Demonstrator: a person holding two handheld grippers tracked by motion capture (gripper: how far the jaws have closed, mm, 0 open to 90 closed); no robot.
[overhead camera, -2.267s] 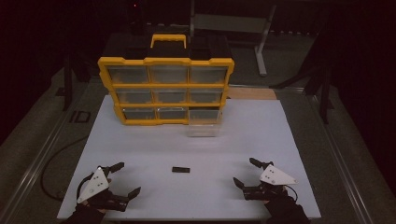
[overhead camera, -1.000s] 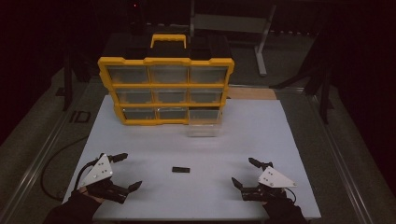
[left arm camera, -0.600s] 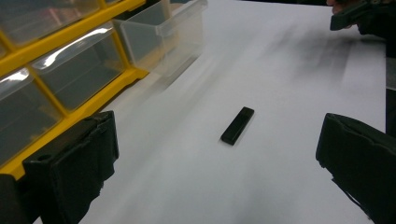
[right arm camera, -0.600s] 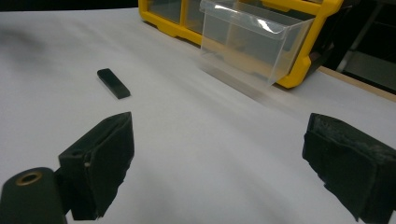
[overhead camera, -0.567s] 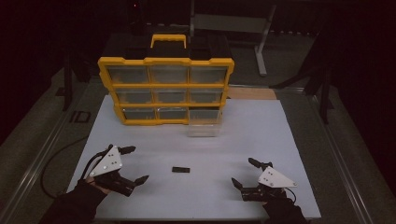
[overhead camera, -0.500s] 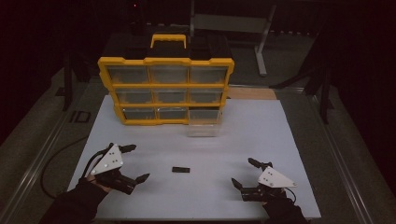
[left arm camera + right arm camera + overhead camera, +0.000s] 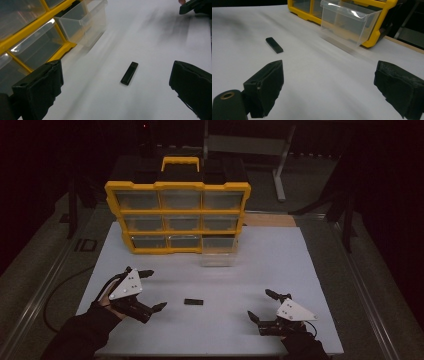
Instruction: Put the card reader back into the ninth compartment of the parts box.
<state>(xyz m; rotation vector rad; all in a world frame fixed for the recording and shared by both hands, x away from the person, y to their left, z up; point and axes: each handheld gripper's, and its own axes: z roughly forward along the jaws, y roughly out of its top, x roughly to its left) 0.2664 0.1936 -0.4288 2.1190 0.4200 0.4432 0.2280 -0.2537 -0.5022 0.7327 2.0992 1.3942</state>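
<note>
Centrally, small black block (image 7: 193,302) (bare white table (image 7: 300,265) all around).

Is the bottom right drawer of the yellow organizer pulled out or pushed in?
Pulled out: the clear drawer juts forward from the yellow organizer over the white table.

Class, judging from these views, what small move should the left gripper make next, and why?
Probably ease the left gripper forward over the small black bar: its jaws stand open, the bar lies flat on the white table just ahead, nearer it than the right gripper.
</note>
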